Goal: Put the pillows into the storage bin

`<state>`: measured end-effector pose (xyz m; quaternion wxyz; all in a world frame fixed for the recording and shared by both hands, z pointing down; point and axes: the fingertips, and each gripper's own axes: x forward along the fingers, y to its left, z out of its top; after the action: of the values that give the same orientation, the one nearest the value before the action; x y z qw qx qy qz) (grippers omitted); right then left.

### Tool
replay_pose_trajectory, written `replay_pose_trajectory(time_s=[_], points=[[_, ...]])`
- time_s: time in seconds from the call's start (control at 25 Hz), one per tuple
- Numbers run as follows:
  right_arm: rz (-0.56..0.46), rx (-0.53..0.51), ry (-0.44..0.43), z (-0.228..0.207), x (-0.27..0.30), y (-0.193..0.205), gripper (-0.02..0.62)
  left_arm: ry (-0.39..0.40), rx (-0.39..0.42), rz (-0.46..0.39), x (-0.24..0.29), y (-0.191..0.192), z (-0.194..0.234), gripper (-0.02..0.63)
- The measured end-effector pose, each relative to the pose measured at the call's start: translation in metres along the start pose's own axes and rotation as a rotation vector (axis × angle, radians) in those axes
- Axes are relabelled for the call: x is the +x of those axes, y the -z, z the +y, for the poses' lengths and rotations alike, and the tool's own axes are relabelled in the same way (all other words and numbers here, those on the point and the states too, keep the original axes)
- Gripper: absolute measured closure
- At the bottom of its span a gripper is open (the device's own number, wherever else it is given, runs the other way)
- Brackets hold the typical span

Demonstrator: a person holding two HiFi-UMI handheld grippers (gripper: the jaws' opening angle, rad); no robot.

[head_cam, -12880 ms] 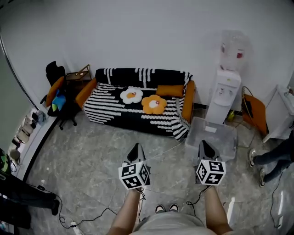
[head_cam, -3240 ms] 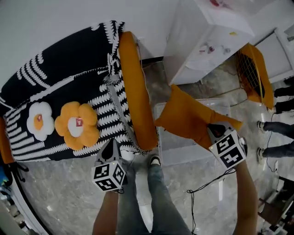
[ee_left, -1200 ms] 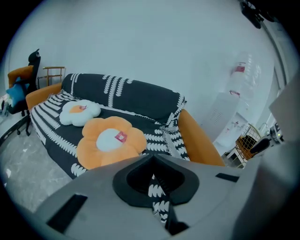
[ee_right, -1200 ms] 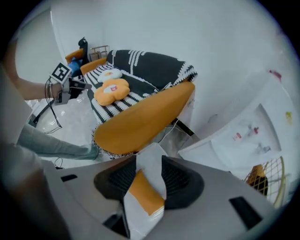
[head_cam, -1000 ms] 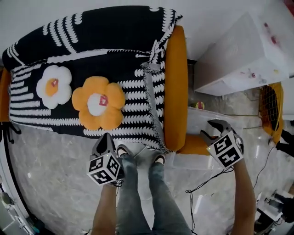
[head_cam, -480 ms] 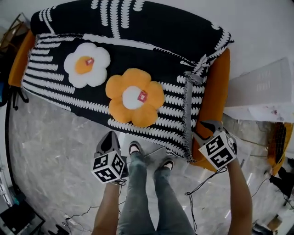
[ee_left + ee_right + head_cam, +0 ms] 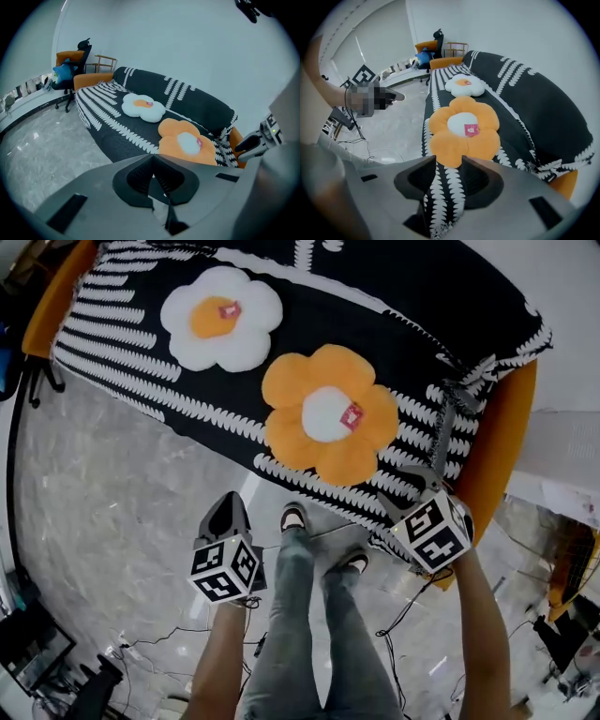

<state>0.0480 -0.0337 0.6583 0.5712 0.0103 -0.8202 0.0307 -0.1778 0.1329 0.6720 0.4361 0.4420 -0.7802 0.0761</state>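
Nearest: left gripper [image 7: 152,158], jaws pressed together and empty, held low; right gripper [image 7: 449,161], jaws apart with nothing between, aimed at the near petals of the orange flower pillow [image 7: 463,129] — flat on the striped sofa cover [image 7: 520,136], white flower pillow [image 7: 464,85] beyond. Probably a reach for the orange pillow: straddle one petal's rim, clear of the cover beneath, before closing — storage bin not in view.

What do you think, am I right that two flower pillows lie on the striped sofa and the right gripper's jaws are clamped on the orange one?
Partly. The white pillow and the orange pillow do lie on the sofa, but the right gripper isn't clamped on anything: the right gripper view shows its jaws apart, the orange pillow just beyond them.
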Motion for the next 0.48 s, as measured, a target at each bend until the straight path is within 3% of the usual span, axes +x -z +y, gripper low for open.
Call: replay_pose_trajectory(time_s=[0.48], points=[[0.081,-0.012,-0.035,0.006,0.085,-0.015,0.422,-0.011,-0.021,0.088,0.044,0.03,0.055,0.595]])
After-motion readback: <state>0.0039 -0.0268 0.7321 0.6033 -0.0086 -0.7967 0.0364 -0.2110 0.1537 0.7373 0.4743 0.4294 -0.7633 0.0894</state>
